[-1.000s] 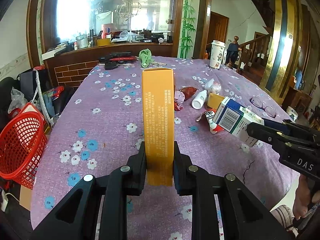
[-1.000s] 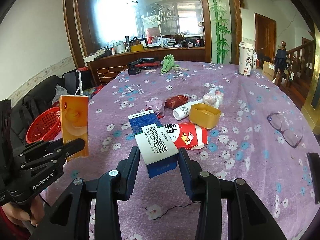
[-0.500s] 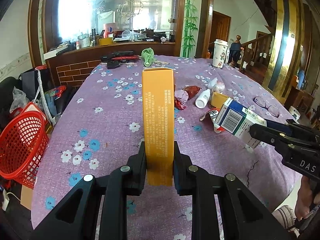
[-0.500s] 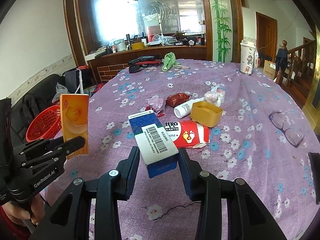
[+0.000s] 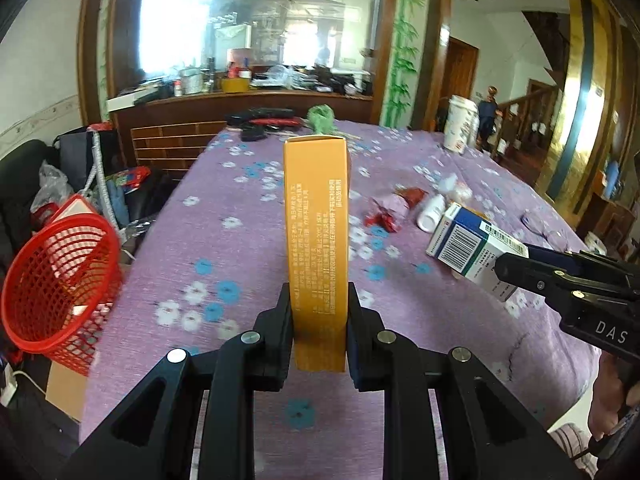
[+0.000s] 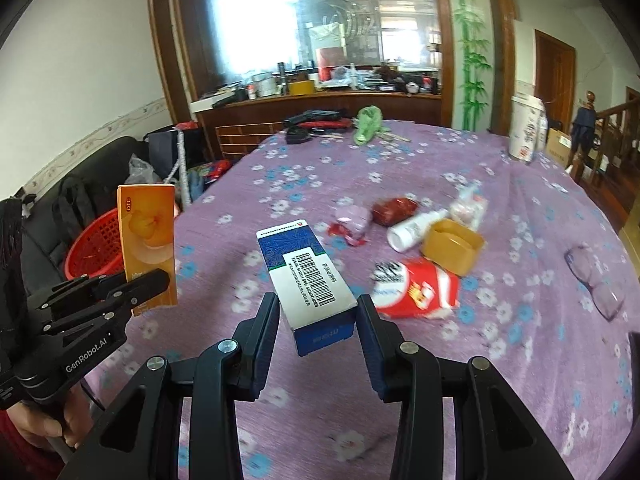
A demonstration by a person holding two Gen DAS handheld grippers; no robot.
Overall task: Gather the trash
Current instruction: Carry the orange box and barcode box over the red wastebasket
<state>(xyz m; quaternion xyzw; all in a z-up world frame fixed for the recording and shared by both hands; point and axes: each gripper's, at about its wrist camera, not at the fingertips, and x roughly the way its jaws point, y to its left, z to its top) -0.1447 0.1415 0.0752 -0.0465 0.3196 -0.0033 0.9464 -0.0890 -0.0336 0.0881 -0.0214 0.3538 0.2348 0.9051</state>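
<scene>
My left gripper [image 5: 318, 308] is shut on a tall orange box [image 5: 316, 224], held upright above the purple flowered tablecloth [image 5: 240, 256]; the box also shows in the right wrist view [image 6: 147, 240]. My right gripper [image 6: 318, 316] is shut on a blue and white barcode box [image 6: 310, 276], seen from the left wrist view [image 5: 468, 246] at the right. A red mesh basket [image 5: 60, 280] stands left of the table, below its edge. More trash lies mid-table: a red packet [image 6: 416, 290], an orange cup [image 6: 452, 244], a white bottle [image 6: 416, 228], wrappers [image 6: 394, 210].
Glasses [image 6: 596, 280] lie at the table's right. A tall paper cup [image 6: 526, 130] stands at the far right edge. A green cloth [image 6: 368, 124] and black tools [image 6: 316, 120] lie at the far end. Bags and a sofa [image 6: 80, 200] crowd the left side.
Both grippers have moved left with their boxes; the red basket has come closer and larger in the left wrist view. Both grips are unchanged.
</scene>
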